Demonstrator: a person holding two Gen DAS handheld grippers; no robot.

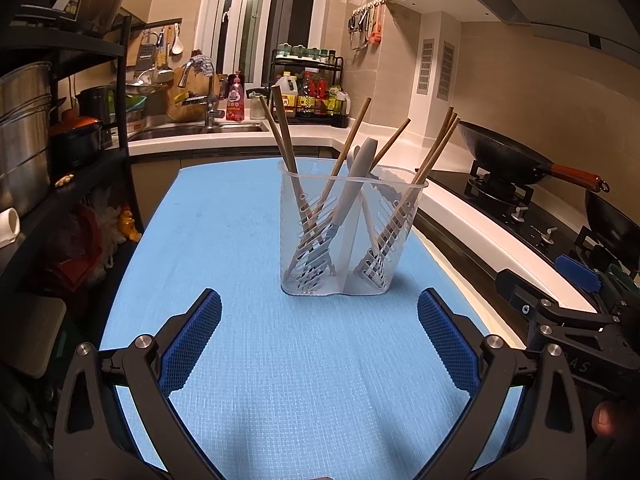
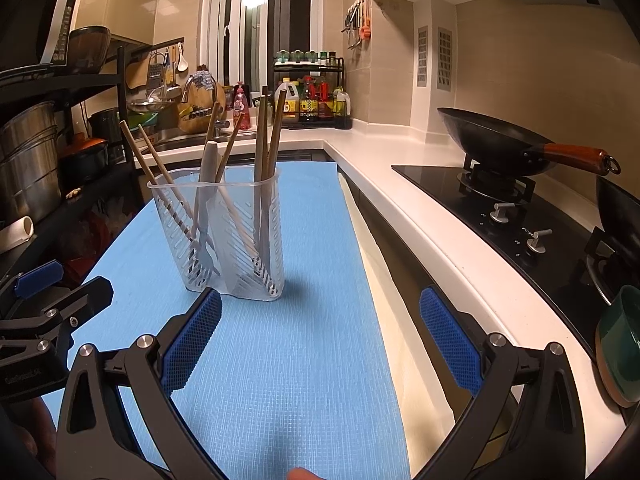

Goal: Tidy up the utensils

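A clear slotted plastic utensil holder [image 1: 344, 236] stands upright on the blue mat [image 1: 224, 240]. It holds several wooden chopsticks [image 1: 285, 132] and a grey-handled utensil [image 1: 354, 184]. My left gripper [image 1: 320, 340] is open and empty, just in front of the holder. In the right wrist view the holder [image 2: 228, 236] stands ahead and to the left, with chopsticks [image 2: 269, 136] leaning in it. My right gripper [image 2: 320, 340] is open and empty over the mat [image 2: 312, 280]. The right gripper body shows at the right edge of the left wrist view [image 1: 568, 312].
A white counter [image 2: 400, 184] runs along the right with a black gas hob [image 2: 520, 216] and a wok [image 2: 500, 140]. A green bowl [image 2: 620, 340] sits at the right edge. A black shelf with pots [image 1: 28, 140] stands at left. The sink [image 1: 200, 128] and sauce bottles [image 1: 312, 96] are behind.
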